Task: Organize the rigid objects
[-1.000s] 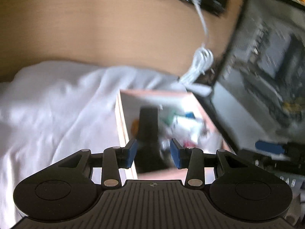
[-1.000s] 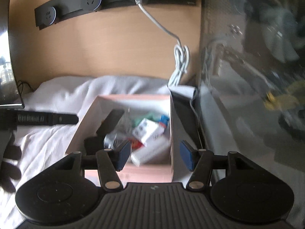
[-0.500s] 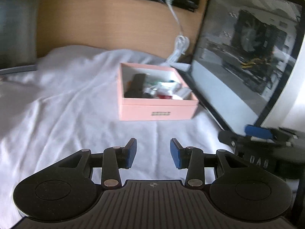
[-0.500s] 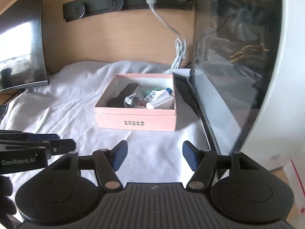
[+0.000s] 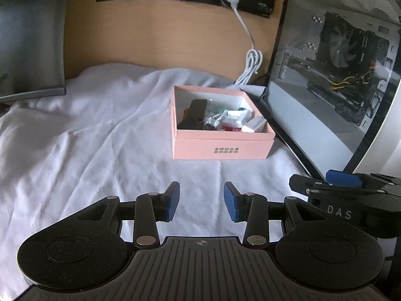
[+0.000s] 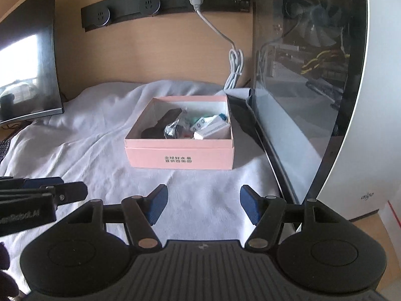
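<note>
A pink open box (image 5: 220,148) (image 6: 180,156) stands on the white cloth ahead of both grippers. It holds a black device (image 5: 194,115) (image 6: 163,123), a crumpled foil wrapper (image 6: 171,129), and small white packages (image 5: 253,124) (image 6: 210,128). My left gripper (image 5: 201,202) is open and empty, well short of the box. My right gripper (image 6: 203,204) is open and empty, also short of the box. Each gripper shows at the edge of the other's view.
A glass-sided computer case (image 5: 333,80) (image 6: 308,87) stands right of the box. A monitor (image 5: 30,37) (image 6: 25,67) stands at left. A wall power strip (image 6: 160,6) with a white cable (image 6: 234,60) is behind. White cloth (image 5: 75,138) covers the desk.
Both grippers have pulled back from over the box toward me. The black device that was between the left fingers now lies in the box. Both stay open.
</note>
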Available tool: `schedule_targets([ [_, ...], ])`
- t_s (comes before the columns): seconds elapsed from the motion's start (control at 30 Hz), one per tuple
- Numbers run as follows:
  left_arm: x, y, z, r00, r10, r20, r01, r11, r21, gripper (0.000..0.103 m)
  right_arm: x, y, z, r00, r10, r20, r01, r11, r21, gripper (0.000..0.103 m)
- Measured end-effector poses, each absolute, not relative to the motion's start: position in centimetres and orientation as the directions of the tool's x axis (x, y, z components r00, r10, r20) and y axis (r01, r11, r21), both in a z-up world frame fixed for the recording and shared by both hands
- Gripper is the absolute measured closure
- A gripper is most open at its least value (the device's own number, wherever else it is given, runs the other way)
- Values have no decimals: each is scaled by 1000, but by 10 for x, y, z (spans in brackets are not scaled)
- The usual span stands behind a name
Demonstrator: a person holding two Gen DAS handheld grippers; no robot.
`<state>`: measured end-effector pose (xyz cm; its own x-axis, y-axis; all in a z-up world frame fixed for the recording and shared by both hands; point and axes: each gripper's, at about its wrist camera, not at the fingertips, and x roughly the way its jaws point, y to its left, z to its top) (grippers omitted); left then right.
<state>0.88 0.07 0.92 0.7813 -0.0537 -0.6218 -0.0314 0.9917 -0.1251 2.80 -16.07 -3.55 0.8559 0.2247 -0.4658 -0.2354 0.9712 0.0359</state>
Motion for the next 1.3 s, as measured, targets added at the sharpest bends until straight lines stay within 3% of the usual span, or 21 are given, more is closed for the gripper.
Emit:
schedule_targets([
  [0.47, 17, 3, -1, 747, -51, -662, -33, 993, -114, 60, 35, -145, -39, 794, 290, -535, -288, 953, 89, 39],
  [1.3, 4, 6, 4, 760, -65, -647, -22, 992, -125, 60, 21, -144, -35, 807, 285, -517, -285, 955, 82, 39],
])
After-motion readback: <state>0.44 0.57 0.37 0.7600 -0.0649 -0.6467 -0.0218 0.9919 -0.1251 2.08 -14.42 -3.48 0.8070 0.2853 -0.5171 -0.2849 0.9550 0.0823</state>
